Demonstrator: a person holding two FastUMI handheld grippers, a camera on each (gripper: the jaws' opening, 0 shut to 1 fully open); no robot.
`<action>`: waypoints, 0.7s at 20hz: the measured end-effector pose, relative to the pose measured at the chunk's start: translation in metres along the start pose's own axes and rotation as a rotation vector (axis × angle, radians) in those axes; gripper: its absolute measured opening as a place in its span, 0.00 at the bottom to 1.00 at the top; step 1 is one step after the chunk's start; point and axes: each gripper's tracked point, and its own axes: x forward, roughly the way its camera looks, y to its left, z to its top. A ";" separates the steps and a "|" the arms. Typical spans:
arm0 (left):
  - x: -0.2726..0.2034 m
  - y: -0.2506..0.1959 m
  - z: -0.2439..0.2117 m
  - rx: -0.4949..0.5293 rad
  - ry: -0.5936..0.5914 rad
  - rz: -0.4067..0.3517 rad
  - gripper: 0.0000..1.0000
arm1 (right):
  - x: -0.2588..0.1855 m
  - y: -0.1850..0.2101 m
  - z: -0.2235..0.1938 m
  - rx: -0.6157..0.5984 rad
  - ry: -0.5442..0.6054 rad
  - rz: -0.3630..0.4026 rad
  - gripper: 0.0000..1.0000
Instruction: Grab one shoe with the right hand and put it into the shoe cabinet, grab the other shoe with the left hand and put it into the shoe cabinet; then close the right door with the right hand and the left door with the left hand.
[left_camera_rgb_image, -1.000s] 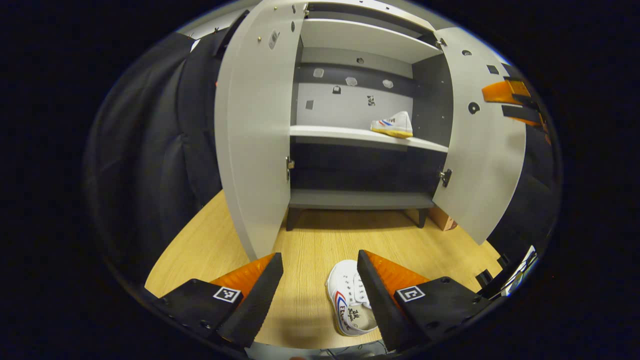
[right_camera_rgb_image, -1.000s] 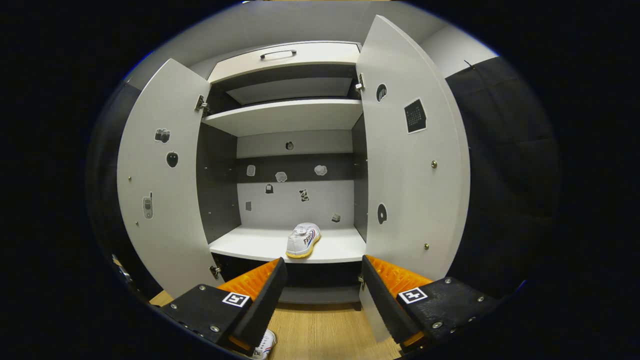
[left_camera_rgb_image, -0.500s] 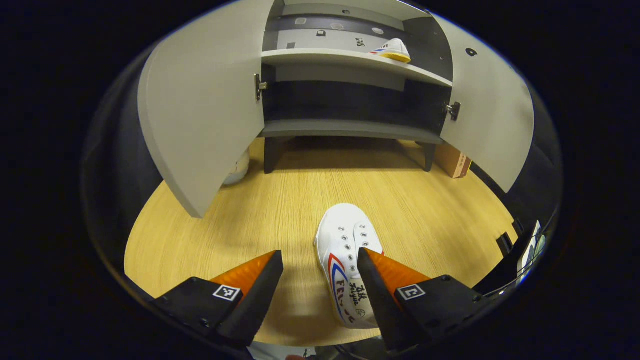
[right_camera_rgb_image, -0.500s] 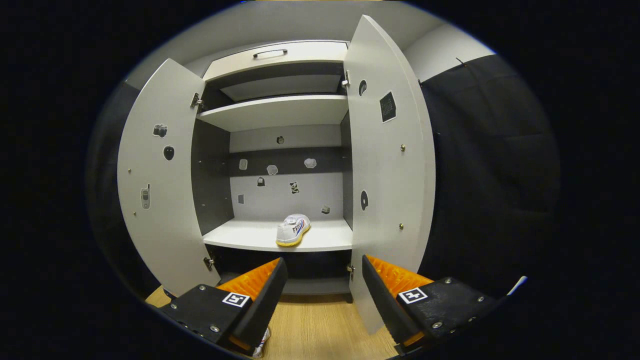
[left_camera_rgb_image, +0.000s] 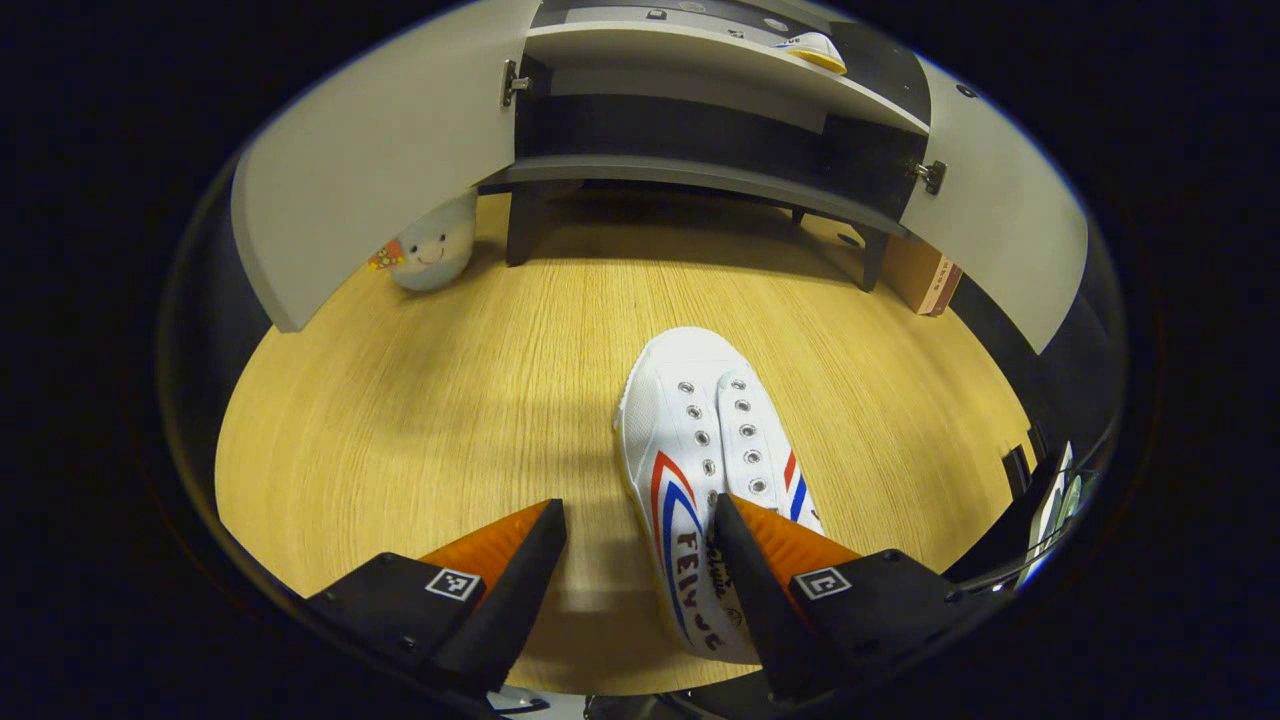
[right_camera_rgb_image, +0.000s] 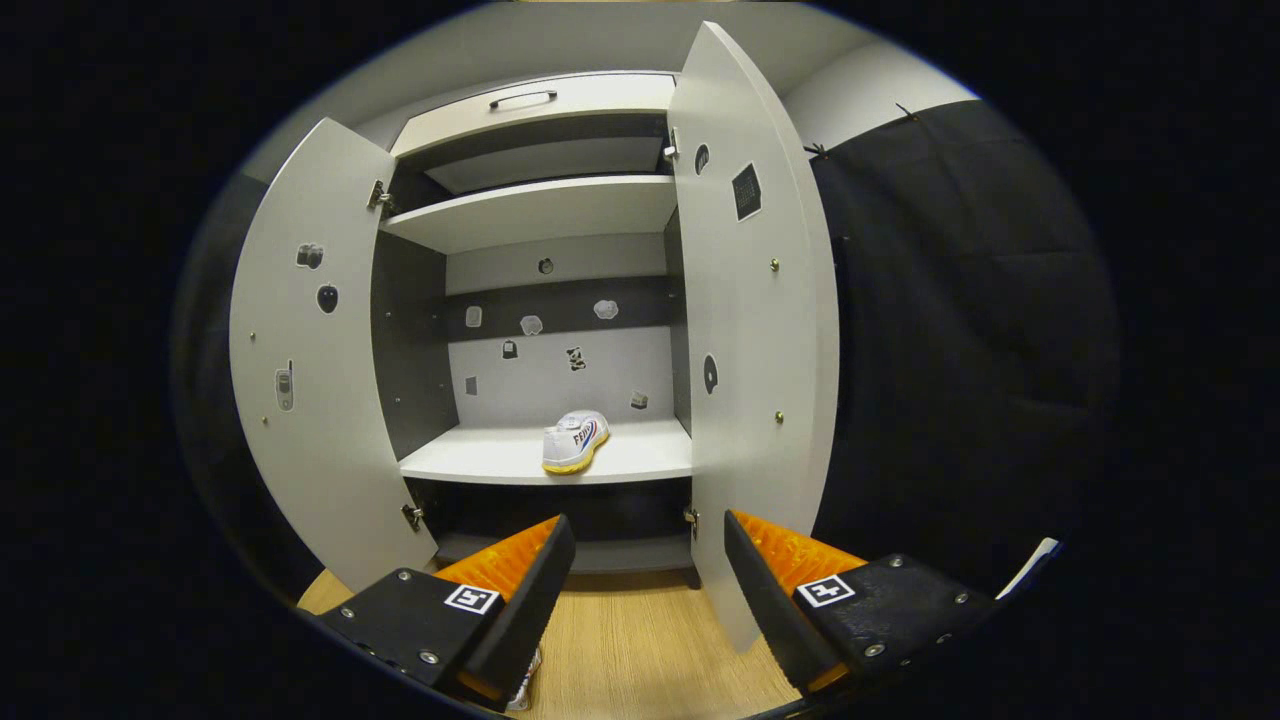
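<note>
A white shoe (left_camera_rgb_image: 700, 470) with red and blue stripes lies on the wooden floor, toe toward the cabinet. My left gripper (left_camera_rgb_image: 640, 570) hovers open over its heel end; its right finger covers part of the shoe and the left finger is beside it. The second white shoe (right_camera_rgb_image: 575, 440) rests on the cabinet's middle shelf (right_camera_rgb_image: 500, 462), also seen as the shoe (left_camera_rgb_image: 815, 48) at the top of the left gripper view. My right gripper (right_camera_rgb_image: 645, 580) is open and empty, facing the shoe cabinet. Both doors, left door (right_camera_rgb_image: 310, 380) and right door (right_camera_rgb_image: 750, 330), stand open.
A small plush toy (left_camera_rgb_image: 432, 250) sits on the floor under the left door (left_camera_rgb_image: 370, 170). A cardboard box (left_camera_rgb_image: 920, 280) stands by the cabinet's right leg. Black cloth walls flank the cabinet. The wooden floor (left_camera_rgb_image: 420, 400) spreads in front.
My left gripper has dropped and tilted down toward the shoe on the floor, which now looms larger between its fingers. My right gripper has drawn back slightly from the cabinet.
</note>
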 end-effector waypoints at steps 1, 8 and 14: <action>0.002 0.000 0.000 -0.005 0.004 -0.004 0.98 | -0.002 -0.002 -0.002 0.007 0.005 -0.005 0.93; 0.002 -0.012 -0.005 0.042 0.115 -0.017 0.44 | -0.012 -0.014 -0.004 0.003 0.004 -0.048 0.93; 0.002 -0.009 -0.002 0.048 0.114 0.002 0.07 | -0.020 -0.018 -0.006 0.029 0.008 -0.051 0.93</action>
